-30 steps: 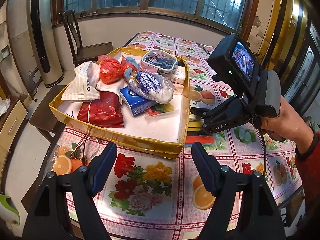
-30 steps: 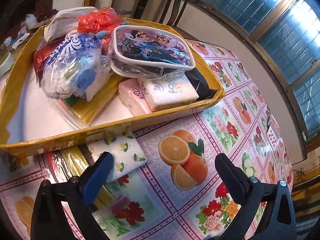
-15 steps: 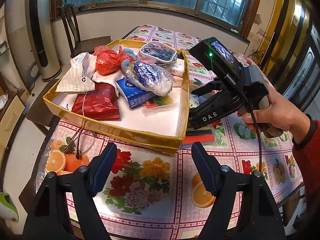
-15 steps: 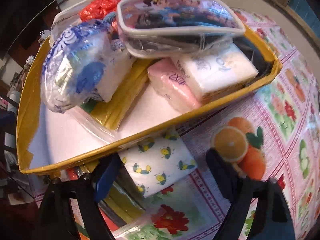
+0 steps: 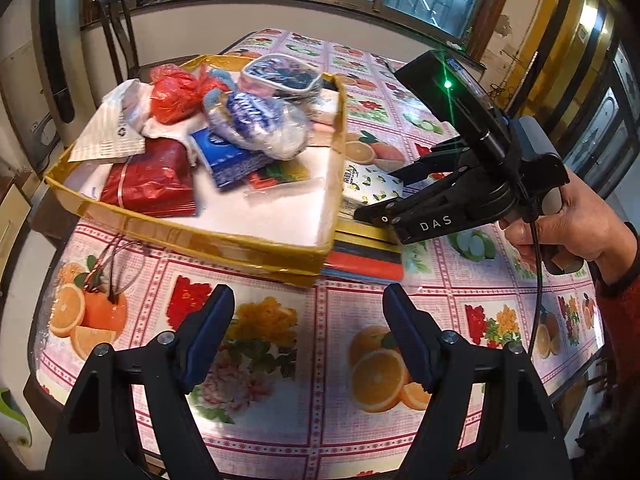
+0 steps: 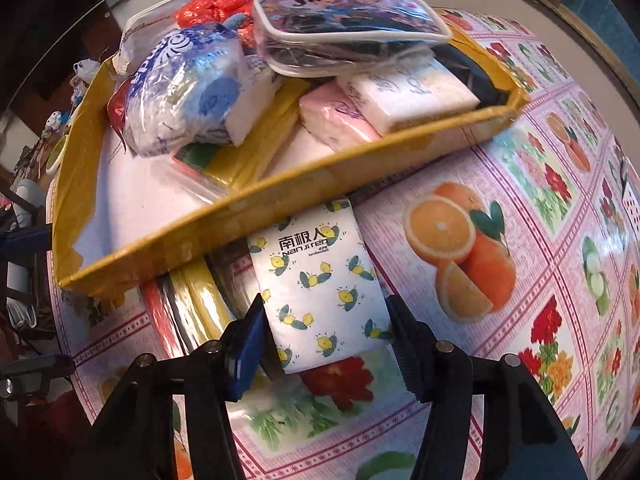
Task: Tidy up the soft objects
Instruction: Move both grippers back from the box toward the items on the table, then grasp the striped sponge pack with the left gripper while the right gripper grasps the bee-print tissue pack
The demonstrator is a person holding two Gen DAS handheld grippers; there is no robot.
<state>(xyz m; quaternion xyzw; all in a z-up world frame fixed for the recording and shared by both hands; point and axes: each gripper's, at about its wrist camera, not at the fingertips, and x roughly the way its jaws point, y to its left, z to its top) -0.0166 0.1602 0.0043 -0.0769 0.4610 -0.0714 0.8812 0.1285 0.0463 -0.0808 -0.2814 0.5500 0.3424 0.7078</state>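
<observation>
Beside the yellow tray (image 6: pixel 280 196), on the fruit-print tablecloth (image 6: pixel 520 208), lies the lemon-print tissue pack (image 6: pixel 324 292), and the right gripper (image 6: pixel 326 344) has its fingers against both sides of it, closed to the pack's width. The pack's far end sits just at the tray wall, over a stack of flat packets (image 6: pixel 188 304). Over in the left view, the left gripper (image 5: pixel 308 336) hangs above the cloth with fingers spread wide, nothing between them. Inside the tray: a cartoon pouch (image 6: pixel 352 36), tissue packs and bagged bundles.
</observation>
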